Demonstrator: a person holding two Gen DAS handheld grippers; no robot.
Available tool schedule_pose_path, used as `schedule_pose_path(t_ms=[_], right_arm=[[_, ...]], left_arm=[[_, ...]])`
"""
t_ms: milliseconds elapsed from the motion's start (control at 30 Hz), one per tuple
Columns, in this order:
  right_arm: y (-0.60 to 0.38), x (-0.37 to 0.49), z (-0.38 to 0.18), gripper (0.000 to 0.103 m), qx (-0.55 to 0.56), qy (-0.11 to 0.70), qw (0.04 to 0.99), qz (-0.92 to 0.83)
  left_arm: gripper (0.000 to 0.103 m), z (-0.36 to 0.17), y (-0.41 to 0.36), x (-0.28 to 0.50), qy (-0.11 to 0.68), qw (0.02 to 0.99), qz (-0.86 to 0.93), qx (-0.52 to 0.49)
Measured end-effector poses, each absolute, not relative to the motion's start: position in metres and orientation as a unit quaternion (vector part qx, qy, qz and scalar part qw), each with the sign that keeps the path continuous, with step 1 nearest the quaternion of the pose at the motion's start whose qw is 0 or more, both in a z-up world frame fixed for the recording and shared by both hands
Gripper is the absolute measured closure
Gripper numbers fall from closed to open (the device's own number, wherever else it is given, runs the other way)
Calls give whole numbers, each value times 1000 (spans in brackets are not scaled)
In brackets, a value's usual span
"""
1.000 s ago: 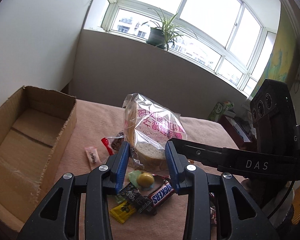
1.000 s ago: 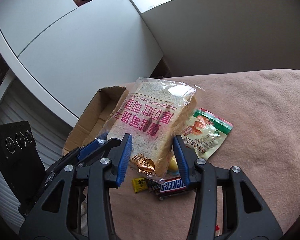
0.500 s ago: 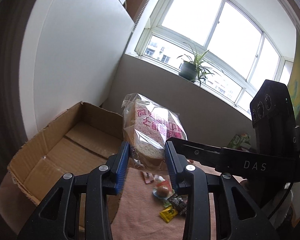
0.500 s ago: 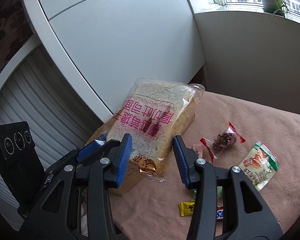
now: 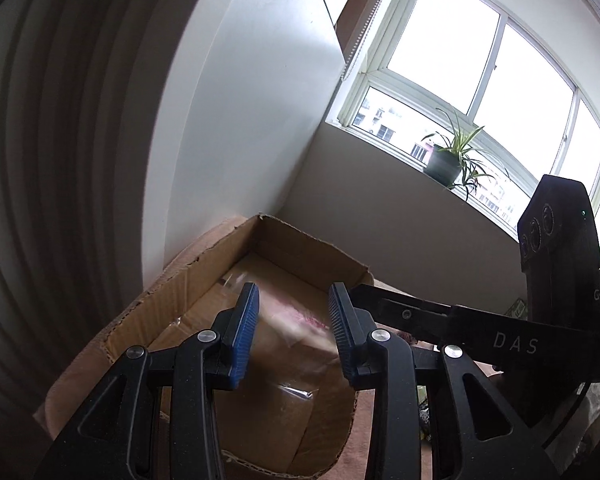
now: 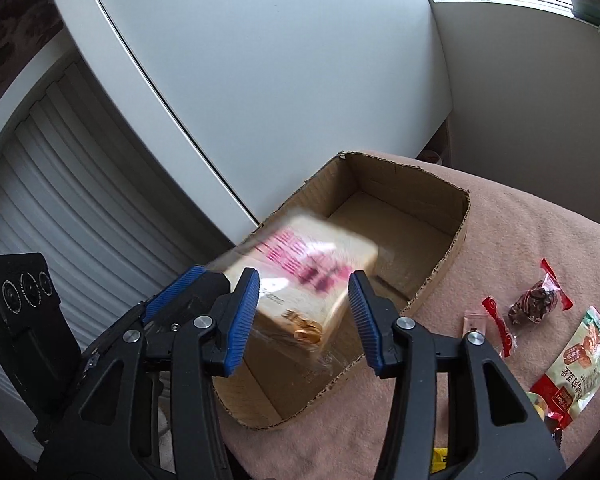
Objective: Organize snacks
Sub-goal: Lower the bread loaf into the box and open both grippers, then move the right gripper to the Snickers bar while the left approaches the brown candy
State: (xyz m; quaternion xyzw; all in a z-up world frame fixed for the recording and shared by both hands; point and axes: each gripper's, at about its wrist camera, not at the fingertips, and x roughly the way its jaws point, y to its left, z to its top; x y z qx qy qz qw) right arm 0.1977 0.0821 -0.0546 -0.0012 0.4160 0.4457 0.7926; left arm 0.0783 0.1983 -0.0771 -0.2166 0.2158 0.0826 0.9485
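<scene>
Item: bagged bread loaf [image 6: 300, 280], clear wrapper with pink print, blurred in both views and judged to be dropping. Change recorded: a second ago the loaf was held upright between both grippers above loose snacks on the pink blanket [image 6: 512, 236]; it is now seen over the near end of the cardboard box [image 6: 456, 236], tilted, with the bag tail [image 5: 296, 390] trailing below. Right gripper [image 6: 303, 312]: jaws opening, the loaf between them but clear of the right-hand pad, so it is judged released. Left gripper [image 5: 293, 322]: jaws part-spread; the blurred loaf is seen beyond and between them, and contact with its pads cannot be told. Position: loaf just ahead of and slightly below both sets of fingertips, inside the box outline. Bearing on task: first large snack judged delivered to the box. Outstanding, on the blanket right of the box: green-and-red packet [image 6: 580, 364], dark wrapped sweet [image 6: 536, 304], red-ended candy [image 6: 498, 328].
</scene>
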Motion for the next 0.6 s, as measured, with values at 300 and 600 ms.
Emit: schedule_pose_path(t_ms=[300,600], right_arm=[[45,193,-43,43,7,387,822,418],[-34,187,-31,31,26,373,851,370]], left_arm=[[67,-66,170,87,205,958,56,-195],[65,-69,129,95,233,957,-10,-170]])
